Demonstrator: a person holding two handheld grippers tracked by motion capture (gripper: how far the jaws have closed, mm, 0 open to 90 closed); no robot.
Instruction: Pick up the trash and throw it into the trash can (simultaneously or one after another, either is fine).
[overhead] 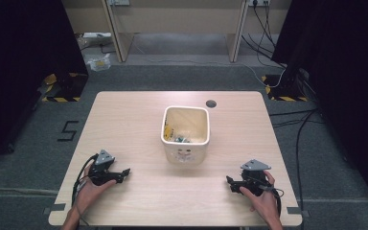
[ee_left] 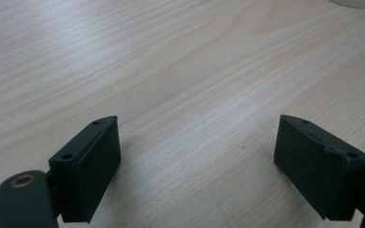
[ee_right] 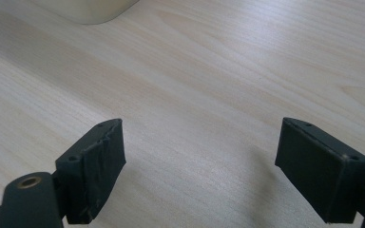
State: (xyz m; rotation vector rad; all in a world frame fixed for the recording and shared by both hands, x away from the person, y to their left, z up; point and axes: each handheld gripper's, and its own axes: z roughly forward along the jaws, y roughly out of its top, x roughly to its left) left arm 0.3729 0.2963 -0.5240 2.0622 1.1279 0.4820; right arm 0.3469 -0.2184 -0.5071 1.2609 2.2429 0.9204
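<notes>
A cream square bin [overhead: 186, 132] stands near the middle of the wooden table [overhead: 124, 115], with small scraps of litter lying inside it. My left gripper [overhead: 123, 173] rests low at the table's front left, pointing right, jaws wide apart over bare wood [ee_left: 197, 142]. At the front right, my right gripper [overhead: 230, 182] points left toward the middle, also open with nothing between its jaws [ee_right: 199, 147]. The bin's base [ee_right: 88, 9] shows at the top left of the right gripper view, and a sliver of the bin [ee_left: 356, 3] at the top right of the left gripper view.
A round cable hole [overhead: 211, 103] sits in the table behind the bin. Beyond the table are wooden desk legs [overhead: 117, 33], cables [overhead: 268, 72] on the grey floor, and a plastic bag [overhead: 98, 63]. Dark curtains hang on both sides.
</notes>
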